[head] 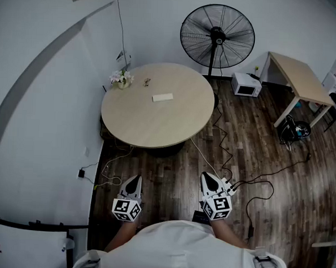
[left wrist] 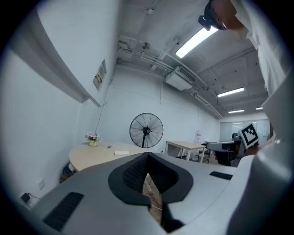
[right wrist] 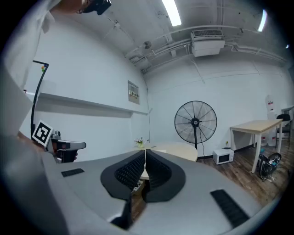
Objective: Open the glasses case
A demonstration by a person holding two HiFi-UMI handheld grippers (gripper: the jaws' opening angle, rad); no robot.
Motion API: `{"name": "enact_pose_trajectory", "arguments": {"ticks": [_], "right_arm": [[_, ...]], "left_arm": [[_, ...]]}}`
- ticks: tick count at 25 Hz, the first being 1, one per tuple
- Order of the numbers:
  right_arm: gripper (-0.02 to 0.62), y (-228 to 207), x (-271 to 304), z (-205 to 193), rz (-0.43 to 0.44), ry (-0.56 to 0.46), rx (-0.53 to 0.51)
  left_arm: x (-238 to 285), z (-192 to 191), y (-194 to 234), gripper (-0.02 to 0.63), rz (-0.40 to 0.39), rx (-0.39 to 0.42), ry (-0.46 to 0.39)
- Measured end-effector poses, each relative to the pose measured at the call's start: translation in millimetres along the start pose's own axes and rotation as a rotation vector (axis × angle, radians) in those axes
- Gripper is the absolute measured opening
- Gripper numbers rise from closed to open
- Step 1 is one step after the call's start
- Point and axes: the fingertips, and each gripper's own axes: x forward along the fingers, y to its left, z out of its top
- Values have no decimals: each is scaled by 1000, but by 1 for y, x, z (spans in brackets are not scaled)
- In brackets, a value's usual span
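Left side: the left gripper (head: 133, 183) was held low in front of the person, over the wooden floor and well short of the round table (head: 135, 126). Its own view showed the jaw tips pressed together with nothing between them.

On the table, from the left, stood a flower pot (head: 122, 78), then a small dark item (head: 146, 81) too small to identify, then the glasses case (head: 162, 97). The case lay flat near the table's middle, on the far half, apart from both other items. It was closed and untouched.

Right side: the right gripper (head: 210, 184) was held at the same height, its jaws likewise closed on nothing.

Assessment of the case: a pale, slim, oblong body, judged light and rigid-shelled. It would probably skate on the smooth tabletop if pushed from one side only. Recommended hold: one gripper pinching the base at a short end to pin it, the other lifting the lid at the long front edge. Which long edge carried the hinge could not be determined from this distance.
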Motion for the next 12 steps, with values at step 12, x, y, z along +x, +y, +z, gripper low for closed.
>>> {"name": "enact_pose_trajectory", "arguments": {"ticks": [12], "right_arm": [[27,33,1,-7,5,23,15]], "left_arm": [[-17,4,7,12,-51,-62,15]]}}
